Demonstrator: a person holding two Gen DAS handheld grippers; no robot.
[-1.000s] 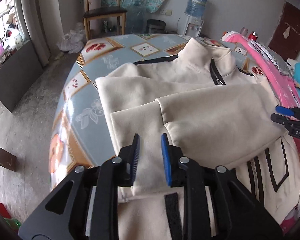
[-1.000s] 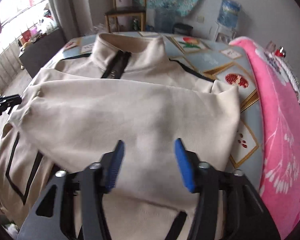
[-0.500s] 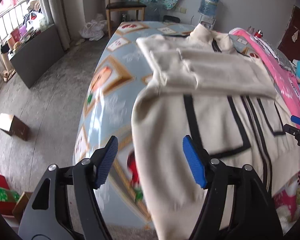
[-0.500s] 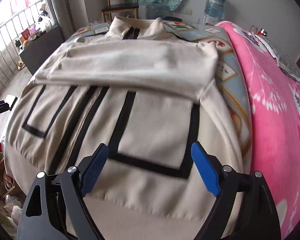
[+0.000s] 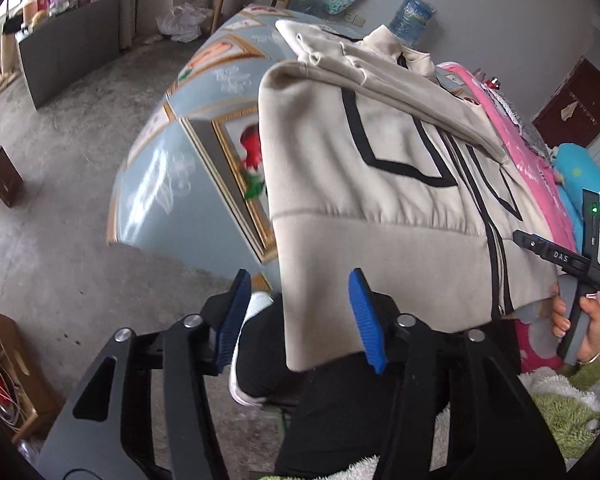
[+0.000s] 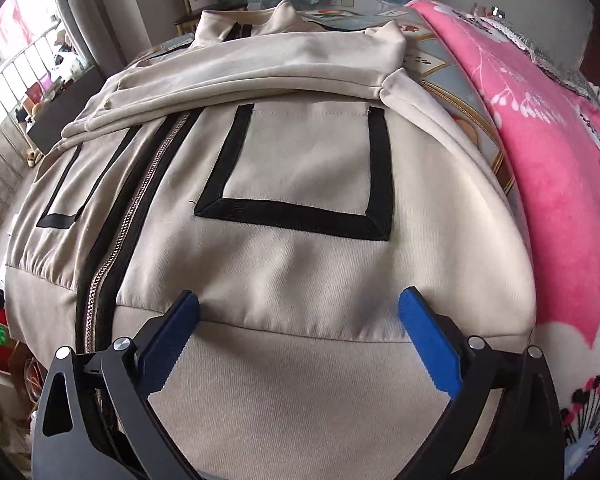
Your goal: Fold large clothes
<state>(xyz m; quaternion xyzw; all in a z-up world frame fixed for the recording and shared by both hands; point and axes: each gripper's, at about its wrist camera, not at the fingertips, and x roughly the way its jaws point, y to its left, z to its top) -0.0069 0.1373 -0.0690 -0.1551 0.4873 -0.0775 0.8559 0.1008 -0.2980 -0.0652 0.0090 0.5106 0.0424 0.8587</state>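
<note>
- A cream jacket (image 6: 300, 168) with black trim lies face up on the table (image 5: 204, 128), which wears a pale blue cloth printed with framed fruit pictures; its ribbed hem hangs over the near edge.
- Both sleeves (image 6: 260, 68) are folded across the chest, below the stand-up collar.
- The left gripper (image 5: 300, 316) sits at the jacket's left hem corner. Its jaws have just been closing in, with the corner of the hem between the blue pads (image 5: 366, 320), but they do not press on it: released.
- The right gripper (image 6: 300, 332) hovers over the hem band on the jacket's right half, jaws just spread wide, the cloth lying flat under them and not pinched.
- In the left wrist view a hand (image 5: 580, 320) grips the right tool's handle at the hem's far corner.
- A pink blanket (image 6: 540, 160) lies just beside the jacket.
</note>
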